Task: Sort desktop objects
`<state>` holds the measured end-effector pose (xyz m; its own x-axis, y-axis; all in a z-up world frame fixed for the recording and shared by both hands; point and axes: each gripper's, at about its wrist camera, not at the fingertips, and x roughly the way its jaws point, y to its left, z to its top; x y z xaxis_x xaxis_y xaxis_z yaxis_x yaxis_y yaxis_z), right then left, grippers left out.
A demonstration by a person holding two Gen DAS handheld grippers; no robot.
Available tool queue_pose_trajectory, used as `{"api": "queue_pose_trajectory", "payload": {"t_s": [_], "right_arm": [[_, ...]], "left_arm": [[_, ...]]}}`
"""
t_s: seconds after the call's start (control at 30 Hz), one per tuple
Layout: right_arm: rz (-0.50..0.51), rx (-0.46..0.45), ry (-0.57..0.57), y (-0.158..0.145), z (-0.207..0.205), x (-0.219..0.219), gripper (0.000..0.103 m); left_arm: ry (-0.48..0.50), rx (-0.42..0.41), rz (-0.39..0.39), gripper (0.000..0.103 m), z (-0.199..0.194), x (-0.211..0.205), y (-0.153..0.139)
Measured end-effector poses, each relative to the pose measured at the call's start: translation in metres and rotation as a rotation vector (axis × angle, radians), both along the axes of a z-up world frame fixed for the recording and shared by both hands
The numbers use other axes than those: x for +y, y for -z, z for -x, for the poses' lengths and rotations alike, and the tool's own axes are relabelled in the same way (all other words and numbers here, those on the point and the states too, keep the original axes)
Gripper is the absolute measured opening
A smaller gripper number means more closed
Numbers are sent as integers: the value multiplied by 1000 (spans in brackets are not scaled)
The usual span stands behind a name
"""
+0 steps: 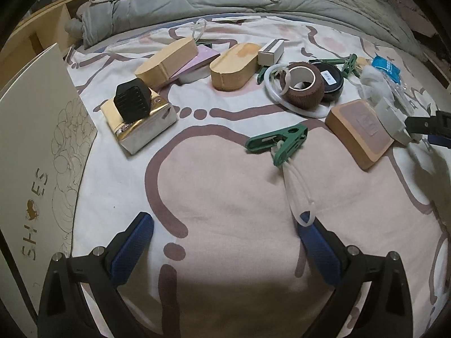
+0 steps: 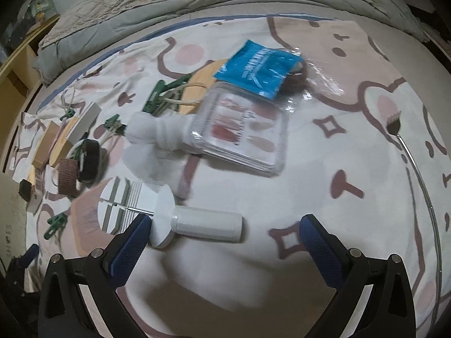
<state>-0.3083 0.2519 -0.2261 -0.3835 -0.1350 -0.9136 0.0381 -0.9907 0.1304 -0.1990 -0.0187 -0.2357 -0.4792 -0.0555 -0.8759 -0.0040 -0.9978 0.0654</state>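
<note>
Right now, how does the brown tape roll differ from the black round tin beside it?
The brown tape roll is an open ring with a pale inner core you can see through; the black round tin is closed, with a small white label on its lid. The roll has a rough, crinkled surface; the tin looks smooth and glossy. The roll sits nearer the left gripper, the tin behind it. Both are round and touch each other.

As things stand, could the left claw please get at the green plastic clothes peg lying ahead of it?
Probably yes: the left claw is open, with only bare bedsheet between it and the green plastic clothes peg.
</note>
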Motion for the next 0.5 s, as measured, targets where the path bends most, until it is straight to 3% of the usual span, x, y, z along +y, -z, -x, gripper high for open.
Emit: {"api": "queue_pose_trajectory", "payload": {"t_s": [0.2, 0.4, 0.5], "right_arm": [[-36, 0, 11, 0, -1, 15, 103], [-46, 1, 8, 1, -2, 24, 103], [-52, 3, 3, 0, -2, 24, 103]], "left_arm": [[15, 11, 11, 101, 3, 3, -6], [33, 11, -30, 96, 9, 6, -11], [46, 15, -41, 87, 12, 10, -13]]}}
